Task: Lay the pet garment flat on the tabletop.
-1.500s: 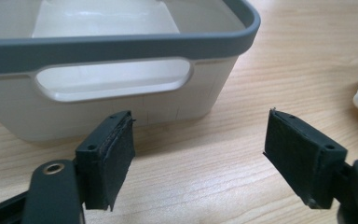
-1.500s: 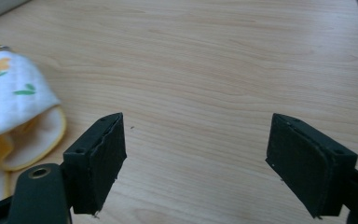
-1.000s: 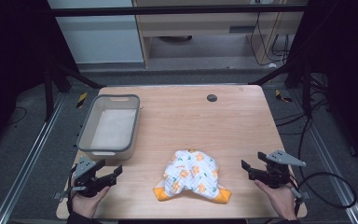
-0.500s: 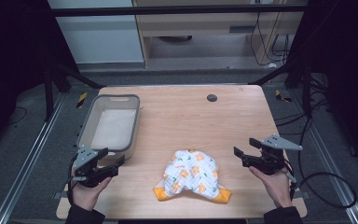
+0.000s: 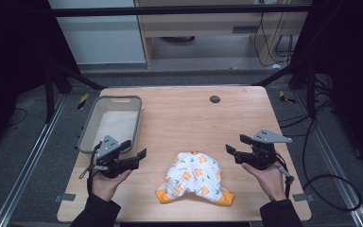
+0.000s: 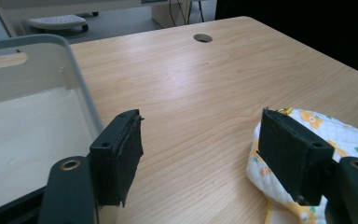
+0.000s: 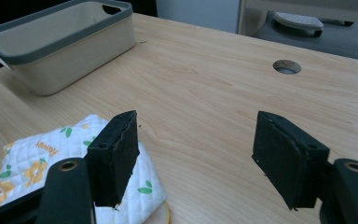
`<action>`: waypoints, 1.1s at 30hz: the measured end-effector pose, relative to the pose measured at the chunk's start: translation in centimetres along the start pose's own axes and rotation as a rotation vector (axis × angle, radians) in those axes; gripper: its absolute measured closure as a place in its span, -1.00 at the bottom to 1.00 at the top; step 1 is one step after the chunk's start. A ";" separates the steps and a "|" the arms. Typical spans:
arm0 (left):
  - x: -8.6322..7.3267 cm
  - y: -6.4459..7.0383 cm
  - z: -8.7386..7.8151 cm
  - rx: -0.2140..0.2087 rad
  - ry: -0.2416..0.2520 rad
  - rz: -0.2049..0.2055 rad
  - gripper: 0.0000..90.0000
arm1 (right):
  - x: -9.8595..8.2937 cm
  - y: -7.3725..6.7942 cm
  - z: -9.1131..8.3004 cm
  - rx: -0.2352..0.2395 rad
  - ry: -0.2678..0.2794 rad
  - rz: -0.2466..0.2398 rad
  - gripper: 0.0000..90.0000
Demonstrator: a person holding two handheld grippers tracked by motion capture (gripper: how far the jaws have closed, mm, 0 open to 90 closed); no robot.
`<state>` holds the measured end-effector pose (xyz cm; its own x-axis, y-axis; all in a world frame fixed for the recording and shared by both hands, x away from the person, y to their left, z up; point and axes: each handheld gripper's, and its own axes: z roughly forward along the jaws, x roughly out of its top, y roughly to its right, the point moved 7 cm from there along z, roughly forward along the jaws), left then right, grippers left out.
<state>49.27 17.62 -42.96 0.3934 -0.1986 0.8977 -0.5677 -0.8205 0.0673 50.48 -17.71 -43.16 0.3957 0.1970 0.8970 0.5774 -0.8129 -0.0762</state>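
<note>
A crumpled white quilted cloth (image 5: 194, 179) with orange flowers and orange trim lies near the table's front edge. My left gripper (image 5: 134, 152) hovers open just left of it, beside the grey bin (image 5: 111, 124). In the left gripper view the cloth (image 6: 349, 140) sits behind the right jaw and the bin (image 6: 32, 116) behind the left one. My right gripper (image 5: 234, 144) is open to the right of the cloth, pointing toward it. The right gripper view has the cloth (image 7: 42, 163) at lower left, under the left jaw. Nothing is between either pair of jaws.
The wooden table (image 5: 184, 118) has a round cable hole (image 5: 214, 99) at the back. The bin (image 7: 60, 46) is empty and stands at the left side. Dark metal frame posts and cables surround the table on the floor.
Both grippers have moved forward and inward toward the cloth. The cloth and bin have not moved.
</note>
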 end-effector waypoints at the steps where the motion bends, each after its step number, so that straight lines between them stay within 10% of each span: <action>1: 0.1 0.3 0.3 -0.005 -0.003 0.005 -0.33 | 0.0 0.0 0.1 0.004 -0.001 0.002 -0.29; 20: -2.0 4.5 5.6 -0.121 -0.147 0.075 -0.16 | -3.2 -1.1 2.5 0.079 -0.104 -0.020 -0.06; 33: -3.9 5.6 8.2 -0.151 -0.227 0.042 -0.17 | -4.7 -2.4 4.9 0.111 -0.183 -0.043 0.00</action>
<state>50.52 9.41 -49.68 0.5094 -0.3596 0.7818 -0.6818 -0.7229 0.1117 50.75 -14.03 -49.36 0.4864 0.3341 0.8073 0.6674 -0.7385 -0.0965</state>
